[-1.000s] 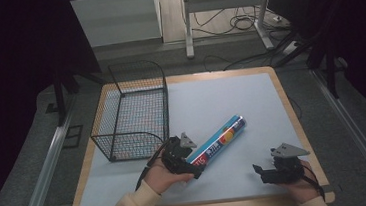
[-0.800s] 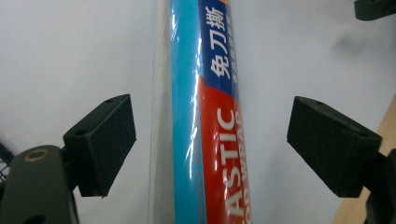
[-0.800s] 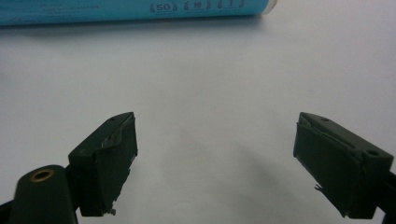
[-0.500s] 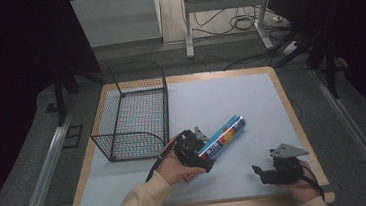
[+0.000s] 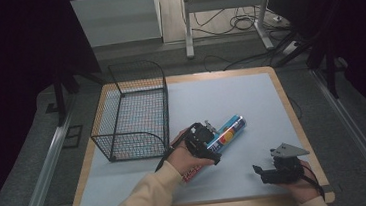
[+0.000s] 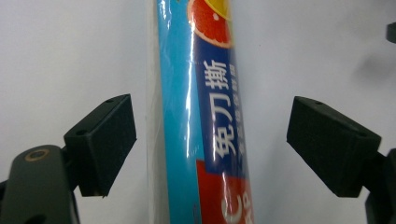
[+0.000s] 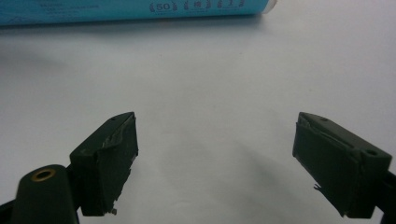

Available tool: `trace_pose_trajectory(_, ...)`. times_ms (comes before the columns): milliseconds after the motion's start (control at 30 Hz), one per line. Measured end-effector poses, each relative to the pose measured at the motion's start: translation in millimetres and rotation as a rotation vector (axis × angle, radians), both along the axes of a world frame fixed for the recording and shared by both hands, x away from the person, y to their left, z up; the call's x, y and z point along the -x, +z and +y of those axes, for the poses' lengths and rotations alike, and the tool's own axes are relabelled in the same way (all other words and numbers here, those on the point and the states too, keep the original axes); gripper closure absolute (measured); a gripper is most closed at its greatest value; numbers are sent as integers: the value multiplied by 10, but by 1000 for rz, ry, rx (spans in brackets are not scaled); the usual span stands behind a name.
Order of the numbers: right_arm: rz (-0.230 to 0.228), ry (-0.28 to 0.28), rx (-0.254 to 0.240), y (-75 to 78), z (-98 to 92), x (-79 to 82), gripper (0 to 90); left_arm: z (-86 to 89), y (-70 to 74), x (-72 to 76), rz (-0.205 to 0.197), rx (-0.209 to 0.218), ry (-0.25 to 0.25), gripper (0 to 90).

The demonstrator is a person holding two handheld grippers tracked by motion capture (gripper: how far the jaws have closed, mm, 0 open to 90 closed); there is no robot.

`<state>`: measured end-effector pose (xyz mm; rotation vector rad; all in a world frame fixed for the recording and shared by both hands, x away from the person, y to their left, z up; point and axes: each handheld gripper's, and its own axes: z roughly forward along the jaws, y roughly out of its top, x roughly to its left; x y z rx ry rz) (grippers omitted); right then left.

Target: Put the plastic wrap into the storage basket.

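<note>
The left gripper, jaws spread wide, sits over the blue tube lying in the middle of the high view beside the wire basket, so the grab is starting and squeezing comes next.

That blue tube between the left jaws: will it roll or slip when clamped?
Likely to roll: the blue tube is a long cylinder lying on the flat table. Its glossy wrap shows glare, so probably slippery. The left gripper straddles it with jaws open, clear of both sides.
</note>
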<state>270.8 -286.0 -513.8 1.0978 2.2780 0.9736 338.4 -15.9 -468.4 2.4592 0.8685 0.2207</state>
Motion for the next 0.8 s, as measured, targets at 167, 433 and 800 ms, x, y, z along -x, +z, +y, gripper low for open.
trace_pose_trajectory(167,-1,2,1,0,-1,1,144,-86,-66,-95,27,-29,0,159)
trace_pose_trajectory(433,5,3,5,-5,-2,-3,144,-208,-168,-199,58,-81,7,160)
trace_pose_trajectory(800,1,4,2,7,-6,4,144,-263,-241,-288,87,-131,24,226)
